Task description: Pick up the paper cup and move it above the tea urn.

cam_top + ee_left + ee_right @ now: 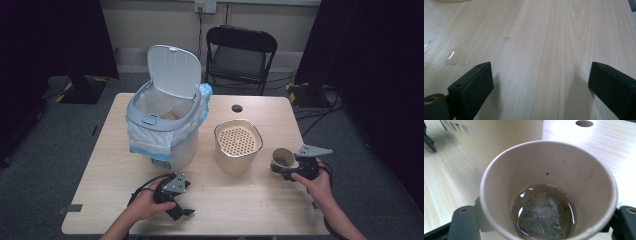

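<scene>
The paper cup (pixel 548 192) stands upright between the jaws of the right gripper (pixel 290 171), which clasp it from either side low on its wall, at the right part of the table (pixel 225 200) and just right of the cream strainer container (pixel 238 145); in the right gripper view the cup holds a shallow pool of brownish liquid with what looks like a soaked tea bag or ice at the bottom, though the blur there leaves that uncertain. The cup's long axis is vertical, its mouth up, so any tip toward the perforated top of the strainer container, which lies to the cup's left and very near, would likely call for a lift first to clear that container's rim. Farther left stands the white lidded bin (pixel 165 125) with its lid raised and a bag lining it, well apart from the cup and across the strainer container from it. The right hand (pixel 315 182) is plainly the nearer one; the left gripper (pixel 172 197) rests near the front edge with jaws spread and nothing between them, over bare wood beside a small wet patch (pixel 456 56). The table's right edge lies close behind the right hand, so room opens mainly leftward and upward; a cable hole (pixel 237 108) sits toward the back, clear of that path
</scene>
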The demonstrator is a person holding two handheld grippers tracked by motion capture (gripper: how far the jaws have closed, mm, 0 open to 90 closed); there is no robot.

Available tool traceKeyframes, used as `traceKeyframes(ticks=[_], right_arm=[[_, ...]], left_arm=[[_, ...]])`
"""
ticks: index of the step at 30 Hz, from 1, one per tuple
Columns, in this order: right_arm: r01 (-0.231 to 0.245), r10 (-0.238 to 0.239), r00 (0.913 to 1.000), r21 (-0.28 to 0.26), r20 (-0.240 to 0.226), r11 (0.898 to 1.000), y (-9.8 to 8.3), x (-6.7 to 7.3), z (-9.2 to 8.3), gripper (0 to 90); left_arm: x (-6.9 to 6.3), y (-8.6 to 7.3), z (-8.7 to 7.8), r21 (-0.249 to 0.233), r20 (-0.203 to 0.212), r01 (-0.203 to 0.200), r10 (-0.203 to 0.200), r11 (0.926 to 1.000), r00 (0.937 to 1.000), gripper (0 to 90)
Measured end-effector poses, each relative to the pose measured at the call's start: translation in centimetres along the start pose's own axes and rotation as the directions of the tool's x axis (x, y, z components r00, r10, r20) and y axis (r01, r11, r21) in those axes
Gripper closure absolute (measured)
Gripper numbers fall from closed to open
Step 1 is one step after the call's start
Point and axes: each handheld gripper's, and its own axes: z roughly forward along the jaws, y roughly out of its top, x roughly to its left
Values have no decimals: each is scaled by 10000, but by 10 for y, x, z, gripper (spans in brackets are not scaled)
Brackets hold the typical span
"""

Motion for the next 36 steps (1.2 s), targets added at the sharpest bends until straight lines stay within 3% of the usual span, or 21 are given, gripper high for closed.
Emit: traceKeyframes(ticks=[15,36], right_arm=[[249,-249,9997,-4,7,9997,34,-10,7,257],[480,-471,9979,-185,443,9987,77,-31,13,260]], left_arm=[[-1,1,0,102,58,-31,30,9999,10000,36],[-2,1,1,211,128,-110,107,9997,9999,0]])
